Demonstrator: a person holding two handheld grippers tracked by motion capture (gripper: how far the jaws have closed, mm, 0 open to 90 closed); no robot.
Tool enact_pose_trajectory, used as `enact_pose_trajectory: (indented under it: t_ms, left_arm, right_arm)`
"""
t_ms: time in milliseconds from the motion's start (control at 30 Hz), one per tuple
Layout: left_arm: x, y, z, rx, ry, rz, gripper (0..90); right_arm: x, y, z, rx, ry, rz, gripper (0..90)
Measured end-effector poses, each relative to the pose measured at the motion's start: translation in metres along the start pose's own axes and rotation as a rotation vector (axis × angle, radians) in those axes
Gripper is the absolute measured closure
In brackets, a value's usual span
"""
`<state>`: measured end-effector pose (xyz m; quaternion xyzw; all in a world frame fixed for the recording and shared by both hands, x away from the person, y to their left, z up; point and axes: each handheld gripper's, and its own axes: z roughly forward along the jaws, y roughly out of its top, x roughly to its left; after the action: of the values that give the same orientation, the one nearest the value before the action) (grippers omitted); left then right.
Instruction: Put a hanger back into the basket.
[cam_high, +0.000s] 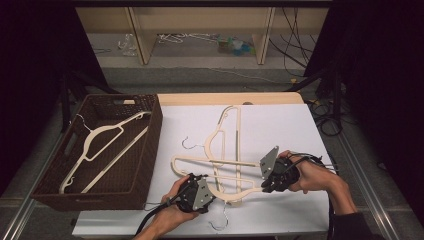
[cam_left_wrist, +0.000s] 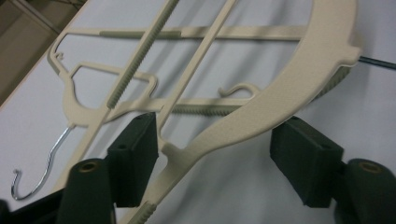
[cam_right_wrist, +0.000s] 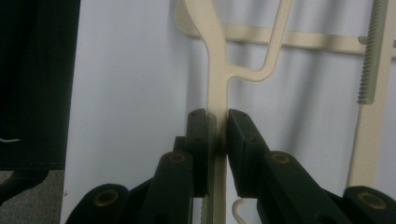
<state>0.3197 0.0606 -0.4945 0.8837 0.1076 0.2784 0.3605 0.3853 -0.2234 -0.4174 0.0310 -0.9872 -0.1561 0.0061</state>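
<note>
— Claws first: where does the right claw (cam_right_wrist: 217, 126) stand?

— Clamped on a cream hanger (cam_right_wrist: 218, 60). In the right gripper view both black pads press on the thin cream bar from either side, just below the spot where the bar forks into two arms.

— And from above?

— In the high view the right claw (cam_high: 267, 185) sits at the right end of the crossed hangers (cam_high: 220, 162), with the person's right hand (cam_high: 310, 175) behind it and a grey three-cornered plate on top.

— What about the left claw (cam_left_wrist: 219, 154)?

— Its jaws stand apart. The broad curved shoulder of a cream hanger (cam_left_wrist: 299, 84) passes between them, close to the left pad and clear of the right one; I cannot tell whether the left pad touches it. In the high view the left claw (cam_high: 197, 192) is at the near left of the pile, held by the left hand (cam_high: 172, 212).

— Where do the hangers lie?

— On the white table (cam_high: 280, 125), two or more laid across one another near the middle, with metal hooks (cam_high: 190, 145) pointing out at the left and toward the near edge.

— Anything farther out?

— A dark woven basket (cam_high: 150, 145) stands at the left edge of the table, and one more cream hanger (cam_high: 100, 140) lies slantwise inside it.
</note>
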Motion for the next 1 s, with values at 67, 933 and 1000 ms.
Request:
enact_pose_trajectory:
  t_ms: [67,933,1000]
  left_arm:
    - [0.0,0.002,-0.003,-0.024,-0.013,0.026,38.0]
    - [0.014,0.043,-0.037,-0.149,0.017,0.395,85.9]
    - [0.02,0.047,-0.041,-0.115,0.001,0.409,86.0]
  right_arm:
    - [0.0,0.0,0.0,-0.006,0.001,-0.004,79.7]
    - [-0.005,-0.012,-0.032,-0.203,-0.127,0.179,45.0]
    - [-0.004,-0.012,-0.044,-0.256,-0.178,0.199,39.7]
